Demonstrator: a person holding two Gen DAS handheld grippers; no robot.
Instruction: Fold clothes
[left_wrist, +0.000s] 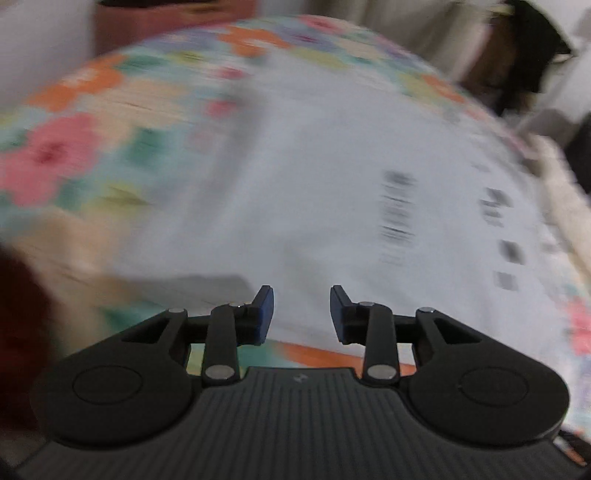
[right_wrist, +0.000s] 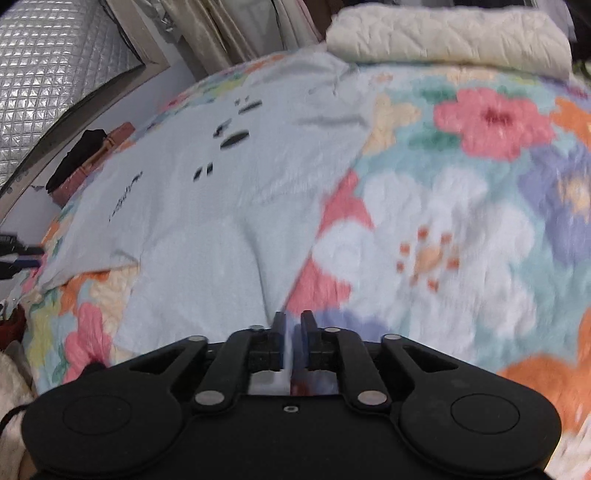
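Left wrist view: left gripper (left_wrist: 302, 312) hovering low over white T-shirt (left_wrist: 332, 192) spread on floral blanket (left_wrist: 55, 147), jaws wide apart, holding nothing; black print heavily blurred, unreadable. Right wrist view: right gripper (right_wrist: 293, 332) low at shirt's near hem (right_wrist: 207, 266), jaws nearly closed, pinching a fold of white cloth; folded cream quilt (right_wrist: 447, 37) beyond, cut off at top.

Left hand-held gripper (left_wrist: 302, 314) wide apart, right hand-held gripper (right_wrist: 293, 341) pinched nearly together.
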